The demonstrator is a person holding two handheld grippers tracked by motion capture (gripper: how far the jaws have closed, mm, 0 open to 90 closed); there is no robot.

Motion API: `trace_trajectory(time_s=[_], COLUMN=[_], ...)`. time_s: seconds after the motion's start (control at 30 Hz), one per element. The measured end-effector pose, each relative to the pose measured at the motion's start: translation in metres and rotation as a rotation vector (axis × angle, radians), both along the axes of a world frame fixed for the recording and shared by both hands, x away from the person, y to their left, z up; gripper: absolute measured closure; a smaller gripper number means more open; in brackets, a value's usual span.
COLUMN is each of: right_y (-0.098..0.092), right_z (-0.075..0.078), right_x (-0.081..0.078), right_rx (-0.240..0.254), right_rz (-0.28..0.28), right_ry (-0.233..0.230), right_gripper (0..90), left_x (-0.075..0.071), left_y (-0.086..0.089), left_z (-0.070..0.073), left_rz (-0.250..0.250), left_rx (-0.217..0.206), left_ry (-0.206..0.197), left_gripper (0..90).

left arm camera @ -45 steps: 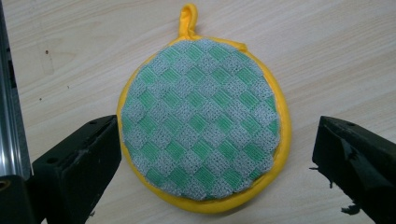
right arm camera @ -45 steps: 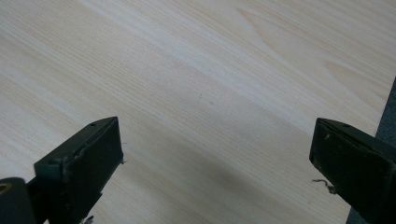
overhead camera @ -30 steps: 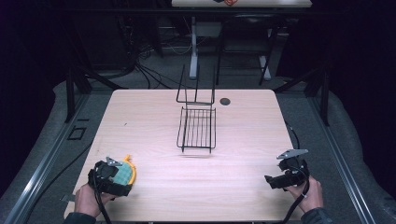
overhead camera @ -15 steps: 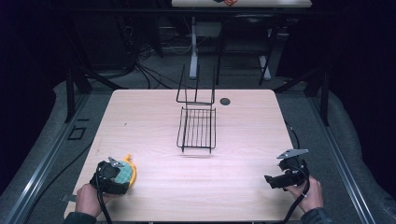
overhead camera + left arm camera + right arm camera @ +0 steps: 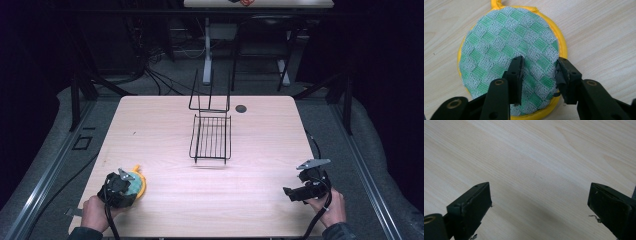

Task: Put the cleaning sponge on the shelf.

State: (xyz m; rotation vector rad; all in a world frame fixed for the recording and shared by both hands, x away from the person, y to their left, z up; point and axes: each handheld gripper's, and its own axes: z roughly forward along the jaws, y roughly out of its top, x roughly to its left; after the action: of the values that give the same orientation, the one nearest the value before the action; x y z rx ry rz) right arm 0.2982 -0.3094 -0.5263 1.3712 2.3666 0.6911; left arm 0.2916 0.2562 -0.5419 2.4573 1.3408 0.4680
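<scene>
A round pot holder (image 5: pixel 499 45), green-and-grey checked mesh with a yellow rim and loop, lies flat on the wooden table at the front left (image 5: pixel 138 183). My left gripper (image 5: pixel 539 67) is down on its near part, jaws partly apart, one on the mesh and one at its edge. In the high view the left gripper (image 5: pixel 120 186) covers the pot holder's left side. My right gripper (image 5: pixel 295 192) rests at the front right, held by a hand. Its jaws stand wide open over bare wood (image 5: pixel 540 200).
A black wire rack (image 5: pixel 211 137) with an upright back stands at the table's middle, toward the far side. A small dark round disc (image 5: pixel 241 108) lies just right of it. The table's (image 5: pixel 260 150) front edge is close to both hands.
</scene>
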Motion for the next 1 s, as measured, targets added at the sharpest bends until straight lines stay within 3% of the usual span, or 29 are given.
trace_trajectory(time_s=[0.23,0.63,1.0], right_y=[0.002,-0.002,-0.006], right_z=[0.000,0.003,0.007], right_x=[0.000,0.000,-0.001], right_rx=[0.003,0.000,0.005], right_rz=[0.005,-0.002,-0.015], right_ry=[-0.006,-0.020,-0.036], right_gripper=[5.3,5.6,4.6], left_x=[-0.001,-0.004,-0.013], left_y=[0.001,0.001,0.001], left_z=[0.001,0.006,0.025], left_rz=[-0.019,-0.039,-0.019], left_rx=[-0.012,0.047,0.094], left_ry=[-0.027,-0.083,-0.219], left_gripper=[80.2,86.9,87.7])
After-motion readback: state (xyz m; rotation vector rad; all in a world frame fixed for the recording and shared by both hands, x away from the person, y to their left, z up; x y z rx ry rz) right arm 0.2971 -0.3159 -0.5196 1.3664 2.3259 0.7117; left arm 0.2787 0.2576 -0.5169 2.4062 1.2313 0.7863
